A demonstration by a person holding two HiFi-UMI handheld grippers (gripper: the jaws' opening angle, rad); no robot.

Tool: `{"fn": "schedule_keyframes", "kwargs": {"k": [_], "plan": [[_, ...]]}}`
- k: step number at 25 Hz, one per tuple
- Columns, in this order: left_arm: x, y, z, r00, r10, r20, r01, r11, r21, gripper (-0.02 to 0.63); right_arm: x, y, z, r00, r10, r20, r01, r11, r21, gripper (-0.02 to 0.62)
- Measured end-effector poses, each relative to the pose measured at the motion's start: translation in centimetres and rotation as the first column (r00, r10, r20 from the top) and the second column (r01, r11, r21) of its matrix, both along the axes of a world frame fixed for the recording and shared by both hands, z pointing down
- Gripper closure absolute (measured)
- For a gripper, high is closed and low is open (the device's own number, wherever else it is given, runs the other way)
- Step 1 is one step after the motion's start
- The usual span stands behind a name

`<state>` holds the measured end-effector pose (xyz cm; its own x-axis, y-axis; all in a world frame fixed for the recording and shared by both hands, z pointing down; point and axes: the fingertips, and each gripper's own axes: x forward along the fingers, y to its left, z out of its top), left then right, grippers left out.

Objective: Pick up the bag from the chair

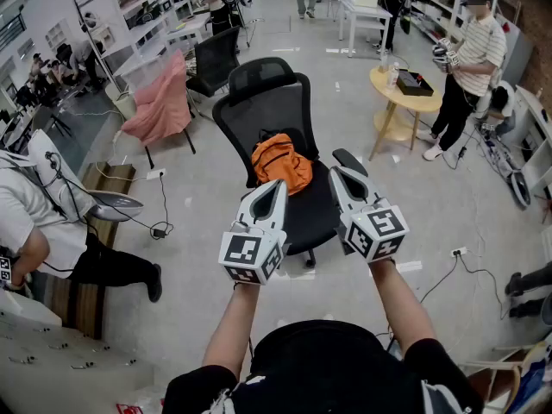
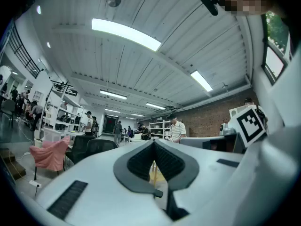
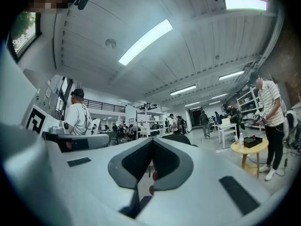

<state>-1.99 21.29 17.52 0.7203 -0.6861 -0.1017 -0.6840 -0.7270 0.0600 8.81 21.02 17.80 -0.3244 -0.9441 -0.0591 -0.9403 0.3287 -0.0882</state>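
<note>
An orange bag (image 1: 281, 164) lies on the seat of a black mesh office chair (image 1: 269, 102) in the head view. Both grippers are held out in front of the chair, near its front edge. My left gripper (image 1: 279, 185) points at the bag's near side, just short of it, jaws closed to a point with nothing in them. My right gripper (image 1: 335, 172) hovers beside the chair's right armrest (image 1: 349, 161), also shut and empty. Both gripper views look level across the room; neither the left gripper (image 2: 153, 143) nor the right gripper (image 3: 152, 141) shows the bag.
A chair draped in pink cloth (image 1: 159, 102) and another black chair (image 1: 216, 59) stand behind to the left. At the right is a round yellow table (image 1: 404, 93) with a person in a striped shirt (image 1: 470, 59). A seated person (image 1: 34, 222) is at the left. Cables (image 1: 457, 257) cross the floor.
</note>
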Motion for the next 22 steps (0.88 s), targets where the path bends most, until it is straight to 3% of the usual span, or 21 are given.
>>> {"fn": "schedule_keyframes", "kwargs": {"k": [10, 22], "plan": [[1.7, 0.2, 0.6, 1.000, -0.018, -0.004, 0.017, 1.000, -0.018, 0.601, 1.5, 0.4, 0.9, 1.000, -0.028, -0.008, 0.028, 1.000, -0.009, 0.600], [6.3, 1.4, 1.9, 0.998, -0.057, 0.007, 0.057, 0.998, -0.029, 0.601, 5.1, 1.9, 2.8, 0.996, -0.092, -0.003, 0.092, 0.996, -0.018, 0.600]]}}
